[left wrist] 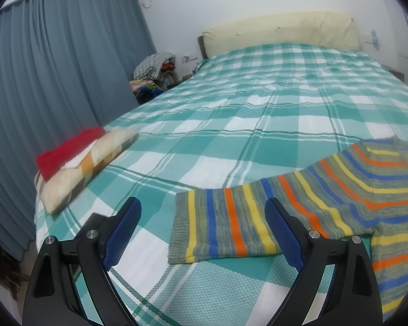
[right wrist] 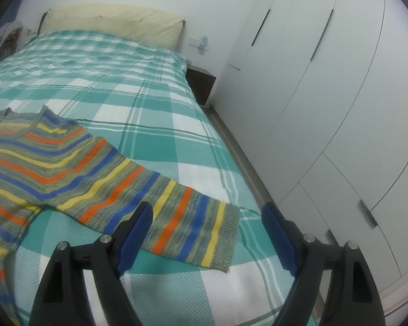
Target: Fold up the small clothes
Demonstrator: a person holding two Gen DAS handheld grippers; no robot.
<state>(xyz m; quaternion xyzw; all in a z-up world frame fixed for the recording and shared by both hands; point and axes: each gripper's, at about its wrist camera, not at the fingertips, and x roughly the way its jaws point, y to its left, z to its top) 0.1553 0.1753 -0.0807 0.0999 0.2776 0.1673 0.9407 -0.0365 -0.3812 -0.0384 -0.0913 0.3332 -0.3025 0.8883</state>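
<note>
The striped sweater point(left wrist: 340, 198) is lying flat on the bed point(left wrist: 231, 114), spread face up near the bed's foot edge, with a sleeve reaching out toward each side. It is a knit piece, soft and a little fuzzy, banded in grey-green, orange, blue and yellow, with ribbed cuffs and a neckline pointing toward the headboard end. The bed cover under it is a woven teal-and-white check, slightly pebbled in texture and lying fairly smooth.

The left gripper point(left wrist: 202, 231) is hovering over the cuff of one sleeve point(left wrist: 223, 225), its jaws standing wide apart and holding nothing; the blue dimpled pads point(left wrist: 122, 233) are clear of the cloth. The right gripper point(right wrist: 206, 233) is likewise gaping wide above the other sleeve point(right wrist: 193, 217) close to the bed's right edge, with nothing pinched between its pads.

By my reading, the sweater is laid out and the first fold is about to begin: each sleeve is waiting to be taken at the cuff. The next move is likely calling for both tools to be dipping down, closing on the ribbed cuff edges, then lifting and carrying the sleeves inward across the body. The knit looks limp and stretchy, so a shallow pinch may be slipping or dragging the body out of line.

Near the bed's left edge a small folded pile point(left wrist: 76, 168) is sitting, a red piece on a beige patterned one.
</note>
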